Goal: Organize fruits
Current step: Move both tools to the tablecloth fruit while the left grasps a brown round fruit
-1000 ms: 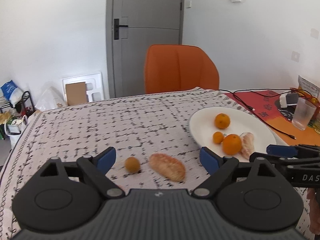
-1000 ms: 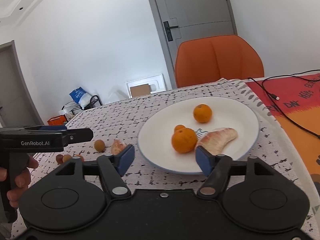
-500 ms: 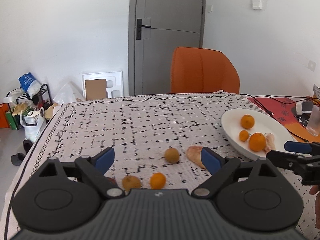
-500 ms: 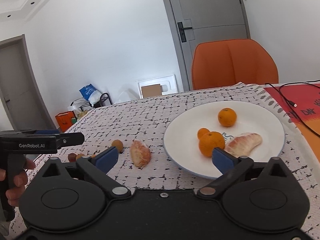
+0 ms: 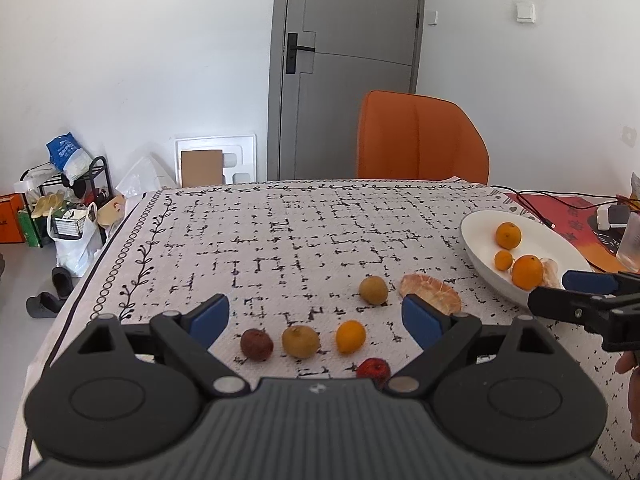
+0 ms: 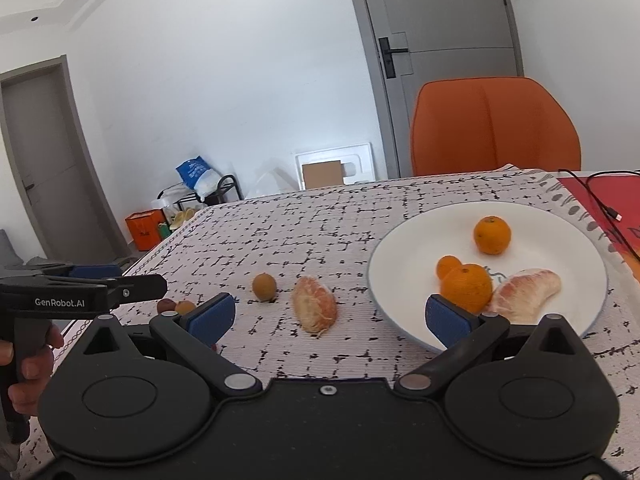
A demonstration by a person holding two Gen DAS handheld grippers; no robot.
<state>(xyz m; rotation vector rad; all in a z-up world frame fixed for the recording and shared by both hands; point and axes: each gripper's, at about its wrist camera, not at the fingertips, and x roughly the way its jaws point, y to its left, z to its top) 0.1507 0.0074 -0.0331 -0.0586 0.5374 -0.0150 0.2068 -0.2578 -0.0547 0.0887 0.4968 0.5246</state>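
Note:
A white plate (image 6: 404,252) on the right holds three oranges (image 6: 467,288) and a peeled pomelo segment (image 6: 526,290); the plate also shows in the left wrist view (image 5: 476,236). On the cloth lie another pomelo segment (image 6: 314,309) (image 5: 430,290), a brown longan (image 5: 373,289), a second longan (image 5: 300,341), a kumquat (image 5: 351,336), a dark lychee (image 5: 256,345) and a red fruit (image 5: 373,369). My left gripper (image 5: 316,316) is open and empty above these small fruits. My right gripper (image 6: 330,312) is open and empty, between the loose segment and the plate.
An orange chair (image 5: 420,140) stands behind the table. A red mat with cables (image 5: 560,204) and a clear cup (image 5: 632,244) lie at the far right. The table's left edge (image 5: 100,280) drops to floor clutter.
Both grippers have pulled back and left. More small fruits have come into the left wrist view. The loose pomelo segment now lies between the right gripper's fingers.

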